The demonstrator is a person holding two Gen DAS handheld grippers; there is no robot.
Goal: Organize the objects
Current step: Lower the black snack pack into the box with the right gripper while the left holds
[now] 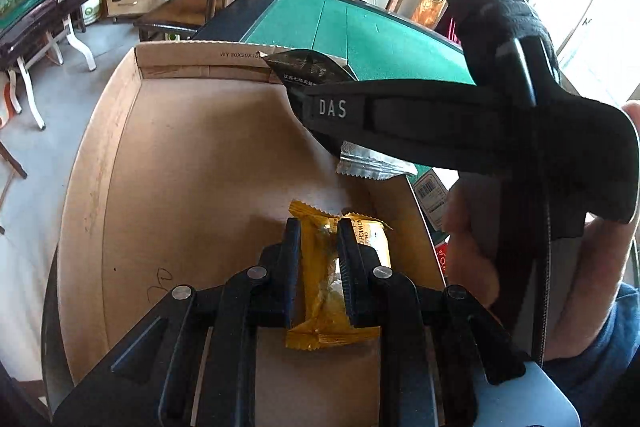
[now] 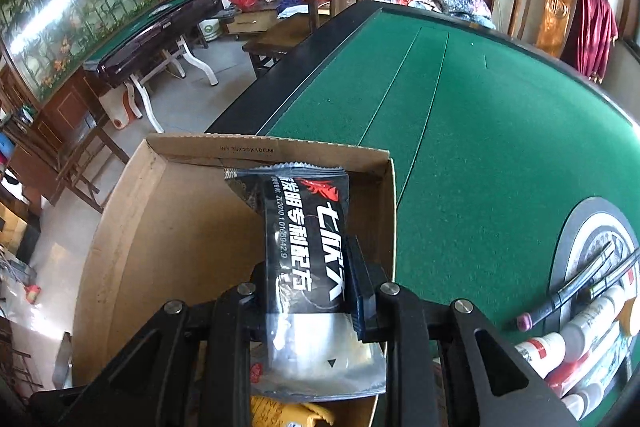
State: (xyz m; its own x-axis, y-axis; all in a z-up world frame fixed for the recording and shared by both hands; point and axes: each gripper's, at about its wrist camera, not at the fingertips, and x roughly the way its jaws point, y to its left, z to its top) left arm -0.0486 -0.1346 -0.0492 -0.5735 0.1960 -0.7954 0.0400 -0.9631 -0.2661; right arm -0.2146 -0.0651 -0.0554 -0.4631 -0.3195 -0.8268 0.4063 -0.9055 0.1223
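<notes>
Left wrist view: we see our left tool (image 1: 318, 227) clamped narrow on a yellow snack packet (image 1: 326, 267), held over the floor of the cardboard box (image 1: 192, 155). Our right tool (image 1: 298, 99) crosses above it, gripping a black sachet (image 1: 308, 67). From the right wrist view, that black sachet (image 2: 308, 243) sits between the right tool's (image 2: 310, 259) fingers, above the box (image 2: 168, 227), which stands on the green tabletop (image 2: 480, 147).

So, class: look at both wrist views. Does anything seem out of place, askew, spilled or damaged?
Nothing is spilled or torn. The yellow snack packet is squeezed and creased between the left gripper pads over the cardboard box; the black sachet hangs tilted in the right gripper.
</notes>
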